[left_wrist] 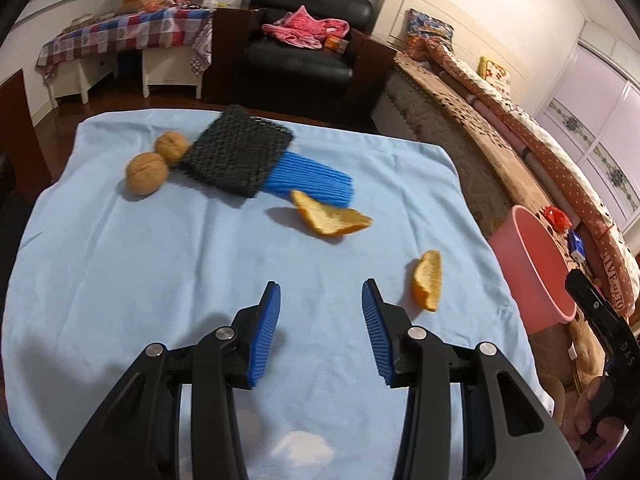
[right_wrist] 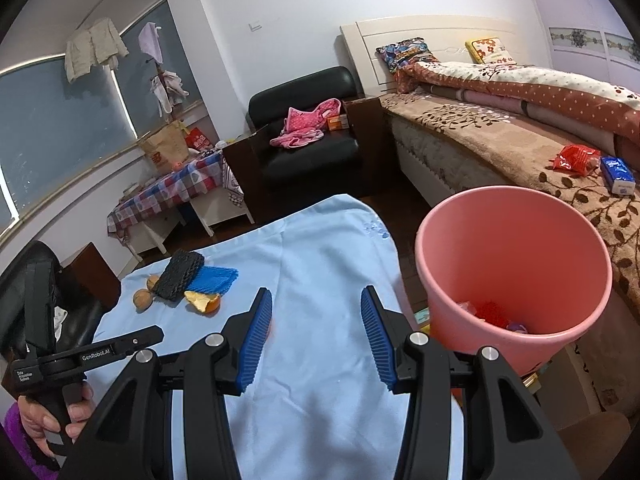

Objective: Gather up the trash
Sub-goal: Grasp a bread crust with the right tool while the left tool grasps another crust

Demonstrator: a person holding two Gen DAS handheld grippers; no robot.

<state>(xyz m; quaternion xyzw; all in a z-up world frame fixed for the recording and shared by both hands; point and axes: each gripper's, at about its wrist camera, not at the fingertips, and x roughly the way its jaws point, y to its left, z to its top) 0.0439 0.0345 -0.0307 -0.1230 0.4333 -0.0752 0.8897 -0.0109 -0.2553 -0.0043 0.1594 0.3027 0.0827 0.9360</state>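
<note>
Trash left: orange peel piece (left_wrist: 429,280) just ahead and right of the left gripper (left_wrist: 321,294); larger peel piece (left_wrist: 330,216) farther ahead; beyond it, blue foam net (left_wrist: 320,182) partly under black foam net (left_wrist: 236,152).
Walnuts: two walnuts (left_wrist: 158,164) far ahead to the left, touching the black net; trash or not, cannot tell.
Bin: pink bucket (right_wrist: 516,268) just ahead and right of the right gripper (right_wrist: 316,300), off the cloth's edge; red scraps and other bits already at its bottom.
Left gripper: wide open, holding nothing, hovering over bare blue cloth (left_wrist: 160,260).
Right gripper: wide open, empty, aimed between cloth and bucket; a faint orange smear close by the left pad, unclear.
Progress: judged partly done, some trash in the bucket, four pieces at least still out on the cloth.
Next, as a guess: nearest small peel, within easy reach of the left gripper, then across to the bucket.
Risk: curved peel standing on edge, likely to tip or slip between ribbed pads.
</note>
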